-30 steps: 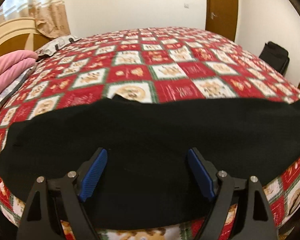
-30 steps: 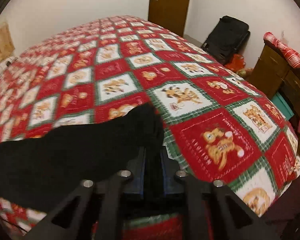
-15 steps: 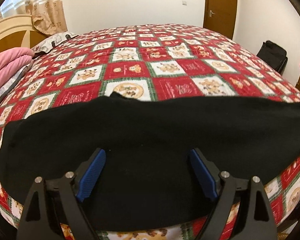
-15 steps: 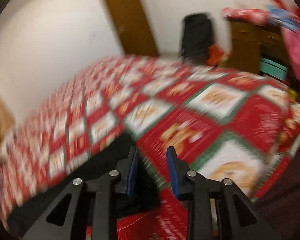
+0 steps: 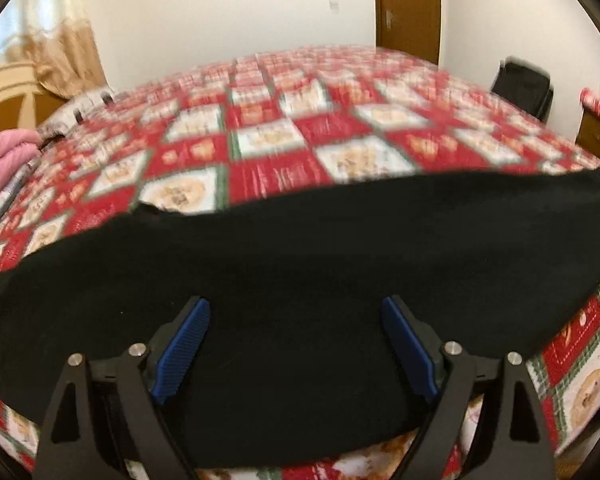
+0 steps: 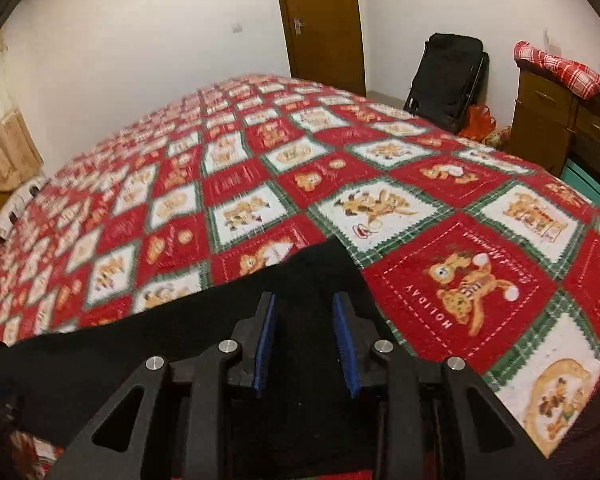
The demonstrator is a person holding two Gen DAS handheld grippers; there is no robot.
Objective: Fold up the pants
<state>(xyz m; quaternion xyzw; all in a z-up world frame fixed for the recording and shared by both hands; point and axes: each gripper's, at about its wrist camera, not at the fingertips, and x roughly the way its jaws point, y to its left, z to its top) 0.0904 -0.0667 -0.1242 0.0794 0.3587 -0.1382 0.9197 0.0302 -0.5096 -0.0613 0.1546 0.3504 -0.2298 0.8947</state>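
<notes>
Black pants (image 5: pixel 300 264) are laid flat in a long band across the near edge of a bed, on a quilt (image 5: pixel 276 172) patterned in red and white squares with teddy bears and green plaid borders. In the left wrist view the pants stretch almost from side to side, with a small raised point of cloth on the far edge toward the left.

The left gripper (image 5: pixel 296 316) is held over the middle of the pants with its blue-padded fingers (image 5: pixel 182 346) spread wide and nothing caught between them. The right gripper (image 6: pixel 304 312) is seen above the right end of the pants (image 6: pixel 188 336), its fingers partly apart with a narrow gap; black cloth is seen in the gap, but no pinch is made on it.

No containers are seen on the bed itself. Beside the bed, on the right, a black suitcase (image 6: pixel 446 80) is stood against the wall by a brown door (image 6: pixel 320 20), and a wooden cabinet (image 6: pixel 552 120) is topped with a red plaid bundle (image 6: pixel 556 66). A teal box (image 6: pixel 582 182) is seen below the cabinet; its contents cannot be made out. Pink bedding (image 5: pixel 4 156) is piled at the far left.
</notes>
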